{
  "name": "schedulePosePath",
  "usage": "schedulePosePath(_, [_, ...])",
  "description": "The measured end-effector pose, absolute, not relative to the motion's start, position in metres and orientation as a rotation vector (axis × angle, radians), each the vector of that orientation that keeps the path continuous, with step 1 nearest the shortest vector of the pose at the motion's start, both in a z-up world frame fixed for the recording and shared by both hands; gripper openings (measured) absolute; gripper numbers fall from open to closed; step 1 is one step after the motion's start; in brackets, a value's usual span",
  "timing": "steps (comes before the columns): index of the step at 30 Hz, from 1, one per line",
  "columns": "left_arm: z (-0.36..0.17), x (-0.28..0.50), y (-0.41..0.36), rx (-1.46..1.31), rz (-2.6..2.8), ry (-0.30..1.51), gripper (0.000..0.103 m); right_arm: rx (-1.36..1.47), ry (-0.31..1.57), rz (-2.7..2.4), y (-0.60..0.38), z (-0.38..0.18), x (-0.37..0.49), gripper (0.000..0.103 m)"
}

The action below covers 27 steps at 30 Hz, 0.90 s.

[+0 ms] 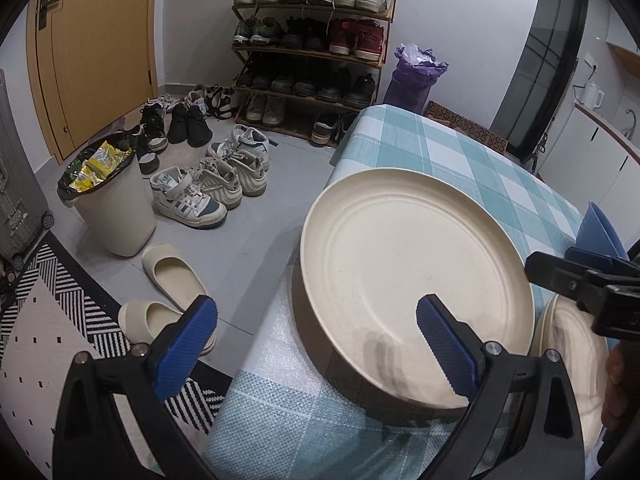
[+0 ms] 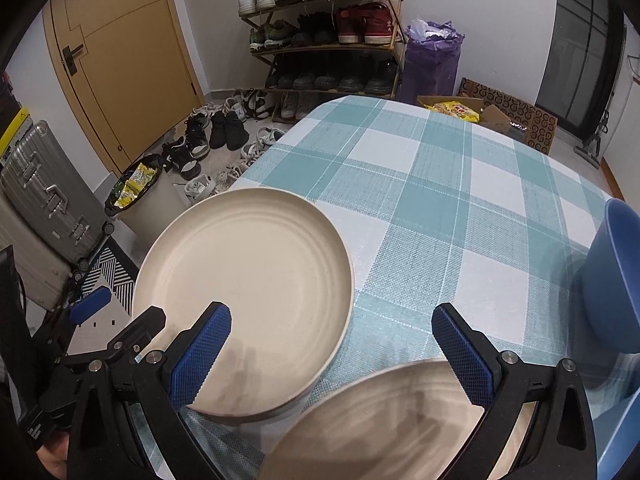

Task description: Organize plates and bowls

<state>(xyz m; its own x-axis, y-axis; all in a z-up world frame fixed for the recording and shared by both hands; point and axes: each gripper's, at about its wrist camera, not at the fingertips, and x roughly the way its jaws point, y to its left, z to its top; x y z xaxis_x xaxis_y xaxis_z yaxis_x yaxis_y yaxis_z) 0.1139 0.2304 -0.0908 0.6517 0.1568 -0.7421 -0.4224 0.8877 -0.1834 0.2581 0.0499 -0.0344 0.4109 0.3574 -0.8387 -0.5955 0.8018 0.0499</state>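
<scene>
A large cream plate point(image 1: 416, 280) point(image 2: 244, 280) lies near the left edge of the checked table point(image 1: 460, 160) point(image 2: 440, 184). My left gripper point(image 1: 318, 344) is open, its right finger over the plate's near rim and its left finger out past the table edge. A second cream plate point(image 1: 572, 364) point(image 2: 380, 420) lies nearer, blurred, under my open right gripper point(image 2: 332, 356), whose left finger hangs over the first plate. A blue bowl point(image 2: 612, 272) point(image 1: 600, 224) stands at the right. Nothing is held in either gripper.
On the floor left of the table are a lined bin point(image 1: 108, 200), several shoes point(image 1: 208, 188) and a patterned rug point(image 1: 48, 320). A shoe rack point(image 1: 312, 40), a purple bag point(image 2: 432, 60) and a cardboard box point(image 2: 460, 108) stand beyond. A suitcase point(image 2: 48, 196) is at the left.
</scene>
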Motion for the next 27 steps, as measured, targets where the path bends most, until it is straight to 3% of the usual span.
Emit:
schedulePosePath(9, [-0.095,0.115,0.23,-0.367,0.303,0.806,0.091,-0.278,1.022,0.606,0.059,-0.051,0.269,0.1])
schedulePosePath(13, [-0.098,0.115,0.232,-0.374,0.298,0.814,0.085,-0.295,1.05,0.61,0.062,-0.06,0.273,0.086])
schedulePosePath(19, [-0.105,0.116,0.234,-0.387,0.289,0.834,0.067,-0.311,1.069,0.607,0.062,-0.069,0.278,0.071])
schedulePosePath(27, [-0.105,0.114,0.236,-0.376,0.312,0.826,0.054,-0.322,1.072,0.615,0.063,-0.073,0.281,0.055])
